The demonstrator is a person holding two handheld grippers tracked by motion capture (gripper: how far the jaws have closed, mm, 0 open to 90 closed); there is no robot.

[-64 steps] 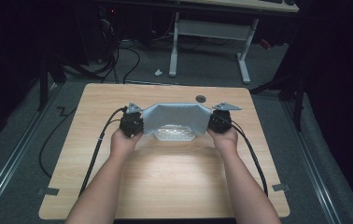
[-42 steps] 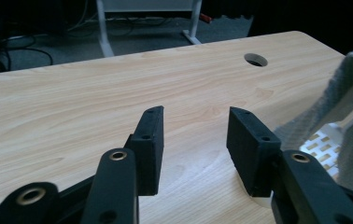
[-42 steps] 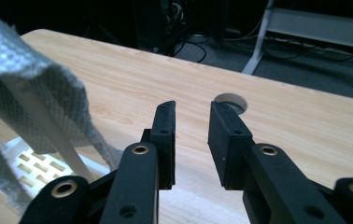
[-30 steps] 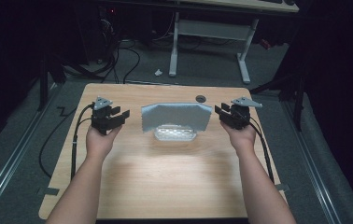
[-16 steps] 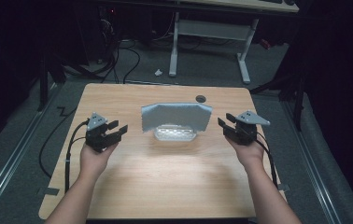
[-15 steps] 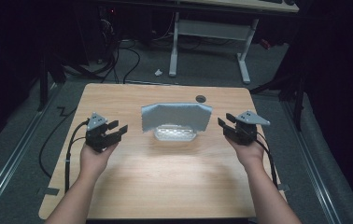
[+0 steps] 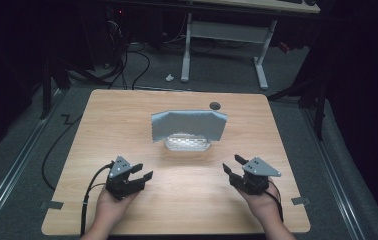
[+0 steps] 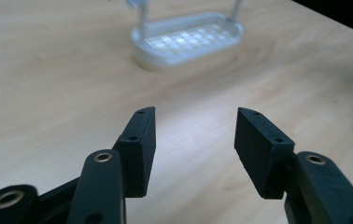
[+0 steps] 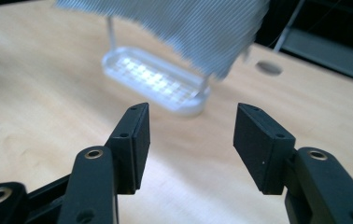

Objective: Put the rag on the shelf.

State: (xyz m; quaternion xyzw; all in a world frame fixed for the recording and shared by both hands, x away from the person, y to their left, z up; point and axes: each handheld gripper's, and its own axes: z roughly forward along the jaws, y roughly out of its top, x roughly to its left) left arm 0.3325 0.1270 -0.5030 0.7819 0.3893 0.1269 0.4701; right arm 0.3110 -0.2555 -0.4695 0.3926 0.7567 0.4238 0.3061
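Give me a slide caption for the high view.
Grey cloth hangs on a white rack; left hand-held gripper and right hand-held gripper open nearby.

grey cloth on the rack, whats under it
Under the grey cloth sits the rack's white oval base on the wooden table. The cloth covers most of the uprights.

**Room and surroundings: condition as seen**

Both the left gripper and the right gripper are over the near part of a light wooden table with rounded corners. A small dark round disc sits in the tabletop well ahead of the right gripper. Grey tape tabs mark the near corners, outboard of each gripper. The floor is dark grey carpet. Metal floor rails run along both sides of the table. Far beyond the grippers stands a white-legged desk frame, with black cables and a white scrap on the floor beside it. The room's edges are unlit.
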